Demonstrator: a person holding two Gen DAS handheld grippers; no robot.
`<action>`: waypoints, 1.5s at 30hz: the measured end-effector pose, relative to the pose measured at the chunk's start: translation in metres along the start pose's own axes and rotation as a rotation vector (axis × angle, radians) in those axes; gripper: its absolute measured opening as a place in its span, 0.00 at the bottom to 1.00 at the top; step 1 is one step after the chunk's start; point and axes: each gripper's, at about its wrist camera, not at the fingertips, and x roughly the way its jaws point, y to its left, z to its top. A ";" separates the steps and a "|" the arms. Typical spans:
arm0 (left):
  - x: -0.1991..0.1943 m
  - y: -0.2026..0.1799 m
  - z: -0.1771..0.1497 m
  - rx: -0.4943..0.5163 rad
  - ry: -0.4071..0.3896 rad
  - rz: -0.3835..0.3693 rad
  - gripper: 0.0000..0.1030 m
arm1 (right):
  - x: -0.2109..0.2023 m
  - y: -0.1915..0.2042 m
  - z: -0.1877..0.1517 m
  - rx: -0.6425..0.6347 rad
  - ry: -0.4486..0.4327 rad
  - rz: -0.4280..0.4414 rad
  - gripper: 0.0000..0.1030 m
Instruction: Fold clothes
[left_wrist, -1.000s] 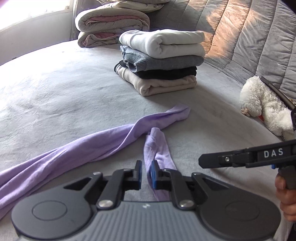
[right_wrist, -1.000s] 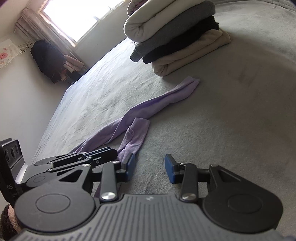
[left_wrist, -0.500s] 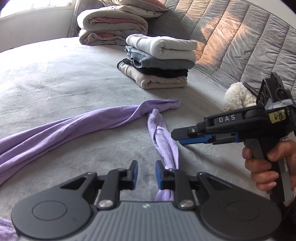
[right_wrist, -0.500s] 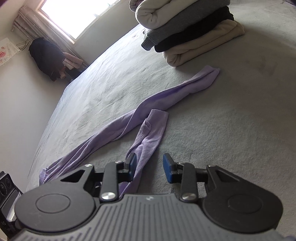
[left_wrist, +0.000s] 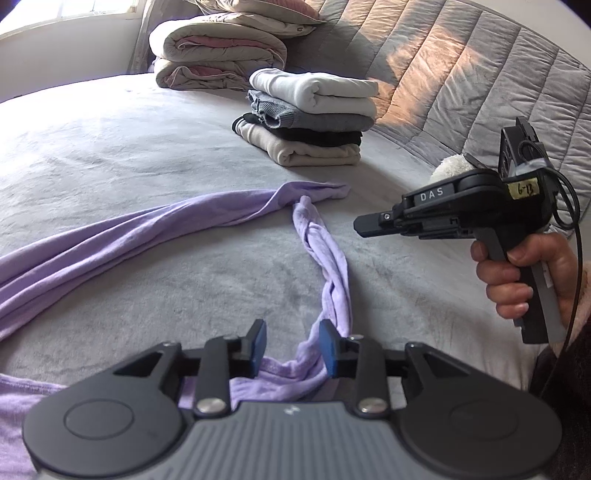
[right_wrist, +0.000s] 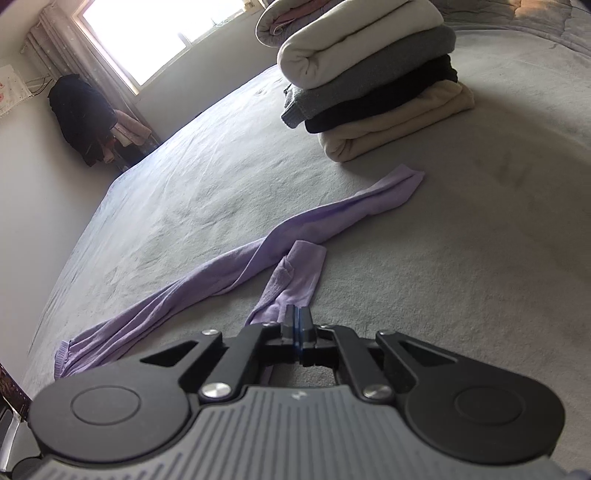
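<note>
Garment: lilac top (left_wrist: 155, 240) twisted on bed (left_wrist: 110, 155) | left tool (left_wrist: 291, 345) opening around sleeve, not gripping | right tool (right_wrist: 297, 325) clenched, empty, above sleeve | advice: untwist sleeves, spread flat first.

At the right of the left wrist view, white letters "DAS" are showing on the right gripper (left_wrist: 364, 225), and a yellow sticker (left_wrist: 525, 189) behind them is reading "6-13".

Left hand-held gripper (left_wrist: 291, 347) opening, right (right_wrist: 297, 325) closed
</note>
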 end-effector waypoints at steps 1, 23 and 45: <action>-0.001 -0.002 -0.002 0.004 -0.001 -0.002 0.31 | -0.003 -0.001 0.000 0.003 -0.001 -0.007 0.01; -0.006 -0.015 -0.039 0.062 -0.042 -0.062 0.35 | 0.003 0.004 -0.013 0.006 0.058 -0.026 0.13; -0.003 -0.043 -0.057 0.208 -0.147 -0.109 0.50 | 0.027 0.032 -0.022 -0.087 0.070 -0.035 0.02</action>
